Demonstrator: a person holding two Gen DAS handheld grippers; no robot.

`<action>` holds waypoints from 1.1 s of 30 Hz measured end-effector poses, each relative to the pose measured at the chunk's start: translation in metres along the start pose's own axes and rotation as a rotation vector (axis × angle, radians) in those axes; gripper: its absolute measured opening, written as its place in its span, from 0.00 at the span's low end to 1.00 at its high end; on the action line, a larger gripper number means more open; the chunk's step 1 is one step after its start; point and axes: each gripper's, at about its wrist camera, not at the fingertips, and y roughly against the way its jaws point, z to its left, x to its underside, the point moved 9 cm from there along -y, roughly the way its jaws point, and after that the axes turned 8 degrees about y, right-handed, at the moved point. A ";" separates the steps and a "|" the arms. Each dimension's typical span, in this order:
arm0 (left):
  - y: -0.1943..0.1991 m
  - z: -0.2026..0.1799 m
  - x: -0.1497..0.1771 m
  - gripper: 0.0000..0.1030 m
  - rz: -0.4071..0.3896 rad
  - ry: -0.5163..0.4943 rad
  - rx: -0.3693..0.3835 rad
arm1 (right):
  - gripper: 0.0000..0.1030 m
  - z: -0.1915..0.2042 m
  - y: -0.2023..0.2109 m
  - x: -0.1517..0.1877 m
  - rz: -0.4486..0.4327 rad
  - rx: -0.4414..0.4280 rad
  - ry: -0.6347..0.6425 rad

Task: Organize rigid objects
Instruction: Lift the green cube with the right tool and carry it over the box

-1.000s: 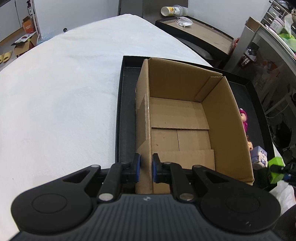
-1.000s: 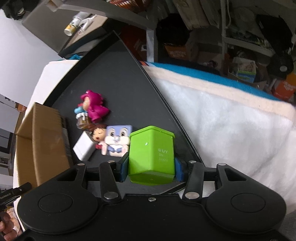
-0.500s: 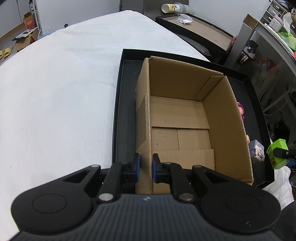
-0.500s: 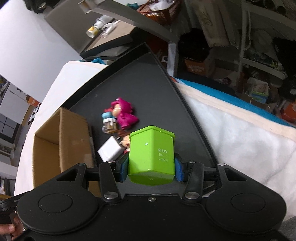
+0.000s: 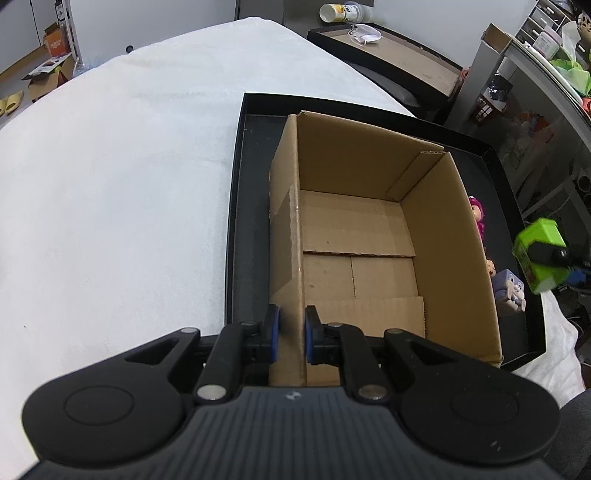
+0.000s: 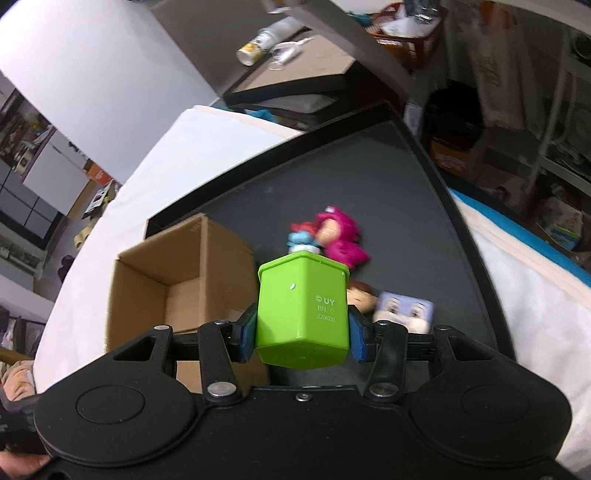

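An open cardboard box [image 5: 369, 236] stands in a black tray [image 5: 236, 206] on a white cloth. My left gripper [image 5: 291, 334] is shut on the box's near left wall, one pad on each side. My right gripper [image 6: 302, 330] is shut on a green plastic block [image 6: 303, 310], held up in the air over the tray, right of the box [image 6: 177, 273]. From the left wrist view the green block [image 5: 539, 254] hangs above the tray's right edge. On the tray lie a pink figure [image 6: 341, 236], a brown-haired figure [image 6: 360, 297] and a pale blue rabbit cube [image 6: 404, 310].
The white cloth [image 5: 110, 192] spreads wide to the left of the tray. A second dark tray with a paper cup [image 5: 332, 13] and a face mask sits beyond it. Shelves and clutter crowd the right side. A hand [image 6: 14, 461] shows at the lower left corner.
My right gripper has lifted the green block off the tray and carried it up and toward the box. The left gripper has kept its hold on the box wall.
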 end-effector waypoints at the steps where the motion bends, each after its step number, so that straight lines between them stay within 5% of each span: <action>1: 0.000 0.001 0.000 0.12 0.002 0.002 0.003 | 0.45 0.005 -0.002 -0.003 -0.002 -0.005 0.008; 33: -0.004 0.007 0.000 0.13 0.037 0.061 0.028 | 0.46 0.102 -0.045 -0.026 -0.006 0.002 0.181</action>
